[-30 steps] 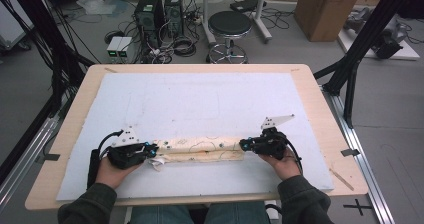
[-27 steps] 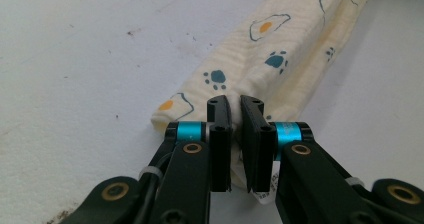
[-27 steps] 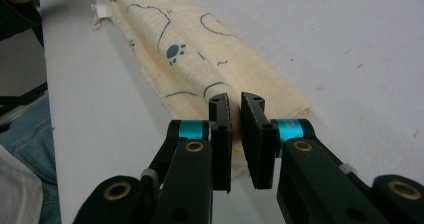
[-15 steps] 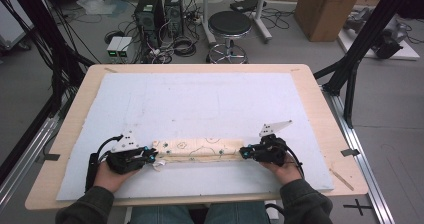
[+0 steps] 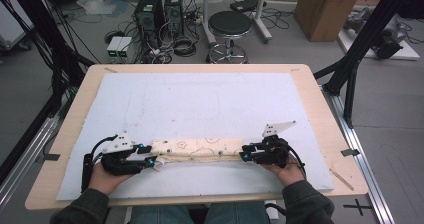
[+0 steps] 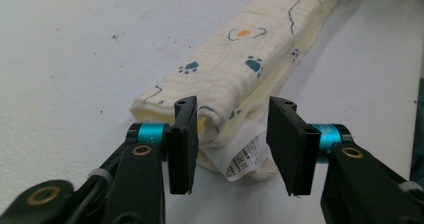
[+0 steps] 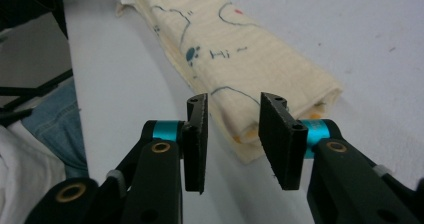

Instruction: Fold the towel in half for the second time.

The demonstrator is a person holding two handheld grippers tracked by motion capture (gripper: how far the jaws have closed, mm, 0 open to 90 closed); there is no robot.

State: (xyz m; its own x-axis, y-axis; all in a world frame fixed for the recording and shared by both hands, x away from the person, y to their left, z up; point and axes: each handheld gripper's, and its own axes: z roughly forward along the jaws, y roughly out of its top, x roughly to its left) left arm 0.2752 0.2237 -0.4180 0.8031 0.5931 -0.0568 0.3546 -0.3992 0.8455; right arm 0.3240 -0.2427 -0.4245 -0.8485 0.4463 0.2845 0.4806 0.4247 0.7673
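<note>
A cream cloth printed with paw prints lies folded into a long strip across the near part of the white mat. My left gripper is at its left end and my right gripper at its right end. In the left gripper view the jaws stand apart around the cloth's end and its white care label, with the pads off the fabric. In the right gripper view the jaws likewise straddle the folded end without pressing it. Both pairs of jaws have just been opening.
The white mat covers most of the wooden table. Beyond the far edge are a black stool, computer towers with cables, and a cardboard box. Black frame posts rise at the right.
Both grippers were shut on the cloth's ends and have now opened, letting go of it. The hands have stayed in place and the cloth lies on the mat.
</note>
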